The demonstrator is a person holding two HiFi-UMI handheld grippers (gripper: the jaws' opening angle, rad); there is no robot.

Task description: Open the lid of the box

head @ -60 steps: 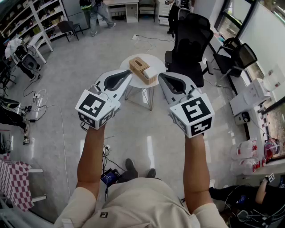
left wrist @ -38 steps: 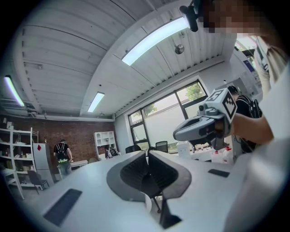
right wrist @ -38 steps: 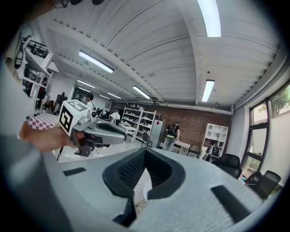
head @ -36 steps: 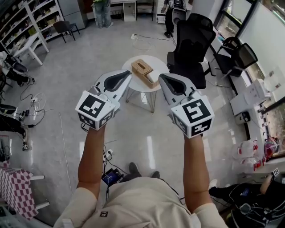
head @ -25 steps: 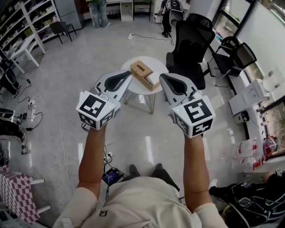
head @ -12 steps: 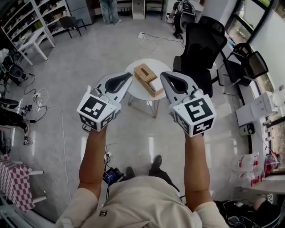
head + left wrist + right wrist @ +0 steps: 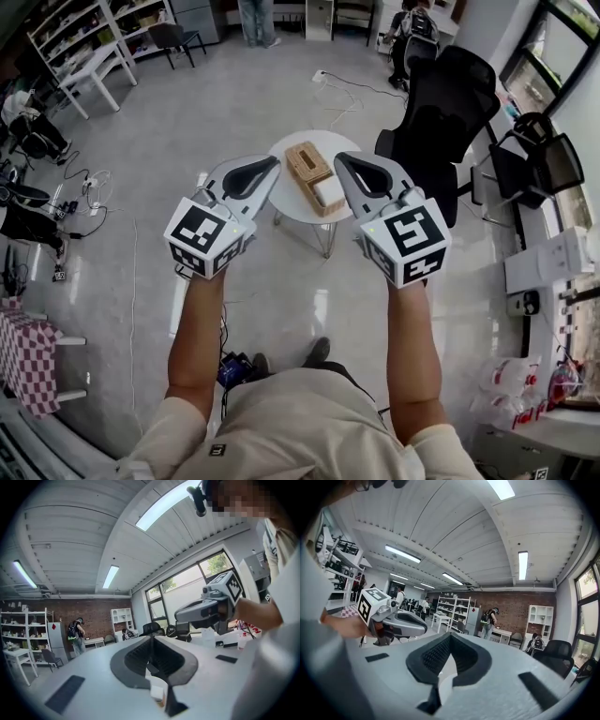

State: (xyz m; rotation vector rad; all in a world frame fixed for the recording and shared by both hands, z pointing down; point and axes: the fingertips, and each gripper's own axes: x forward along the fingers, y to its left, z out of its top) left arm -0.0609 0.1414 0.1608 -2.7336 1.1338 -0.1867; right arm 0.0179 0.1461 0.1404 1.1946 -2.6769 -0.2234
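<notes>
Vs 2.4 s ago: the whole head view has moved across the floor (image 7: 141, 216). The black office chair (image 7: 441, 122) now sits right of the right gripper; earlier it was behind its tip. The round white desk (image 7: 292, 199) is lower in frame and reaches further in between the two grippers. The grippers hold the same spots in frame as before.

Left gripper (image 7: 274, 163): jaws pressed together, nothing between them. Right gripper (image 7: 339, 159): same, jaws together and empty. Both are held about level, side by side, tips toward the desk, with a clear gap to it.

The box (image 7: 314, 174) lies flat near the desk's centre, in the gap between the two gripper tips in the head view, touching neither. Its long axis is diagonal, from far-left to near-right. The wooden slotted end points far-left and the pale end points near-right, toward the right gripper's side. The lid (image 7: 304, 160) is down, flush on top.
</notes>
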